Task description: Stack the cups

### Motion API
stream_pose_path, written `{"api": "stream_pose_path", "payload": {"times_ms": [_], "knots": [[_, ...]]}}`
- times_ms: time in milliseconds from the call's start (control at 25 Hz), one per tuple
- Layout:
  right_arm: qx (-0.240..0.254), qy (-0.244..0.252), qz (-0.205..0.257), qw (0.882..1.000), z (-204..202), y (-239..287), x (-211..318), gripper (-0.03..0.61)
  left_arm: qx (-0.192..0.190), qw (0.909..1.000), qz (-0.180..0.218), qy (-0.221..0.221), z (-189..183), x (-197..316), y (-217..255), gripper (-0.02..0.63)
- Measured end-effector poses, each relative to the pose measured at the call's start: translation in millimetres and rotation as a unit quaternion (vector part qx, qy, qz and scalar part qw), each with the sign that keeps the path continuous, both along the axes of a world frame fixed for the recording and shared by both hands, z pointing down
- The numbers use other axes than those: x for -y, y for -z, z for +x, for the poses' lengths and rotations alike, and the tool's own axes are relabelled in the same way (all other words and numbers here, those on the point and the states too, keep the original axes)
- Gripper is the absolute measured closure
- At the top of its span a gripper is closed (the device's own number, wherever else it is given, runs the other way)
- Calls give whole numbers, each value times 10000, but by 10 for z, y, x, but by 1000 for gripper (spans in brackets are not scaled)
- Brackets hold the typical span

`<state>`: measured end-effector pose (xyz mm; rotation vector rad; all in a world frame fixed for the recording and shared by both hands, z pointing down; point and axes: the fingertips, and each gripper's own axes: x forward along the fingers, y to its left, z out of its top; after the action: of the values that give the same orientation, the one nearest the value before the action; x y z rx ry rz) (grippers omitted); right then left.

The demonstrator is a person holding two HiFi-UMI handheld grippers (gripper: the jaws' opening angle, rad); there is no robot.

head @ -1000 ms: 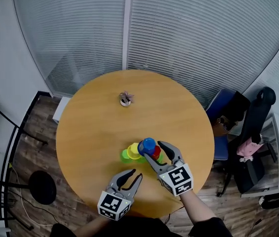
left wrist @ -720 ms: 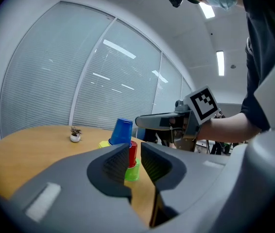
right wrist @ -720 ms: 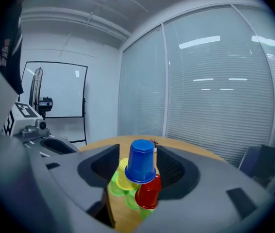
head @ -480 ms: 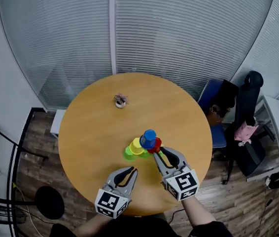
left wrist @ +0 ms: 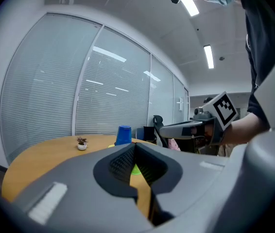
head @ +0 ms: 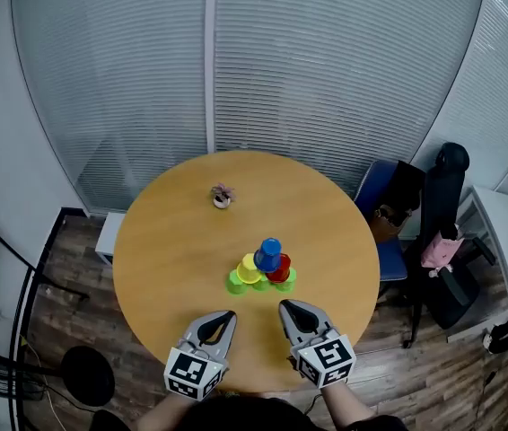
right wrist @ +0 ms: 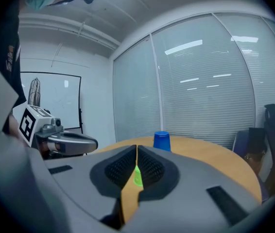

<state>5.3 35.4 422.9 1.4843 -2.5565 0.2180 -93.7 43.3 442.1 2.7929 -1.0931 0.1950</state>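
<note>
While the head view is looking down, cups (head: 261, 269): are standing as a small pyramid near the middle of the table (head: 173, 232). Green ones are forming the base, yellow and red are sitting above them, and the blue cup (head: 269, 251) is sitting on top.
Head view, right tongs (head: 288, 307): are hanging over the near edge, now apart from the cups after drawing back from just beside them. The jaws have just been closing and are pressing together on nothing.
Head view, left tongs (head: 224, 316): are sitting level with the right pair. They have also been closing and are pressed together, empty.
Head view, plant pot (head: 223, 196): is standing well beyond the pyramid.
Left gripper view, left tongs (left wrist: 133, 145): are showing both pads meeting with nothing pinched. The blue cup (left wrist: 124, 134) is rising beyond the tips, and a green cup (left wrist: 136, 169) is peeking through the lower gap.
Left gripper view, right tongs (left wrist: 196, 126): are hovering alongside.
Right gripper view, right tongs (right wrist: 137, 149): are pressed together and empty. The blue cup (right wrist: 161, 141) and green cup (right wrist: 137, 176) are standing ahead, out of contact.
Right gripper view, left tongs (right wrist: 64, 141): are hovering at the left.
Task meaning: the stacking is looking finished, since no loose cup is showing and both pairs are backing away empty.
</note>
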Motion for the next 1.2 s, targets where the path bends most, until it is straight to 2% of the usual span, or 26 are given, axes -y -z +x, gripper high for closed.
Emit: {"api": "stream_pose_path", "payload": {"times_ms": [400, 760, 1200], "knots": [[76, 241, -285, 9993, 201, -124, -722, 563, 156, 9993, -22, 332, 129, -573, 5, 604], [122, 497, -357, 9981, 450, -166, -1407, 563, 208, 9976, -51, 660, 317, -1278, 7, 603], [218, 801, -493, 9953, 573, -310, -2084, 565, 226, 9957, -129, 892, 457, -1961, -87, 604]]}}
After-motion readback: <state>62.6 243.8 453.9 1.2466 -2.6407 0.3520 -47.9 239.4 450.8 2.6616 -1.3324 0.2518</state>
